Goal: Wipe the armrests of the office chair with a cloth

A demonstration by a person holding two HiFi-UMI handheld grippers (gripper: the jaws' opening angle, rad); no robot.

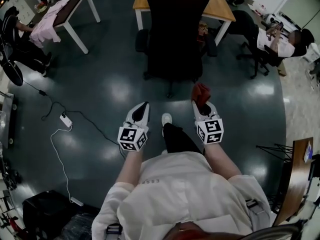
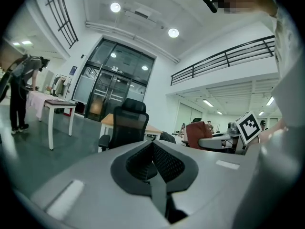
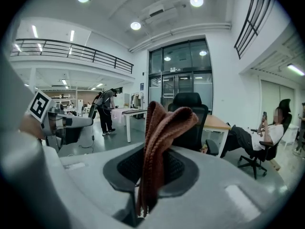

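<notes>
A black office chair [image 1: 175,31] stands ahead of me, its back toward me, with a left armrest [image 1: 142,40] and a right armrest [image 1: 212,46] at its sides. It also shows in the left gripper view as the chair [image 2: 126,125] and in the right gripper view as the chair [image 3: 190,123]. My right gripper [image 1: 202,103] is shut on a reddish-brown cloth [image 3: 159,142], also seen as the cloth [image 1: 201,92], short of the chair. My left gripper [image 1: 142,109] is shut and holds nothing. Both hang in the air well apart from the armrests.
A wooden desk [image 1: 220,6] stands behind the chair. A white table [image 1: 75,14] with pink fabric is at the back left. A seated person [image 1: 277,41] is at the right. A power strip and cable [image 1: 64,120] lie on the dark floor at the left.
</notes>
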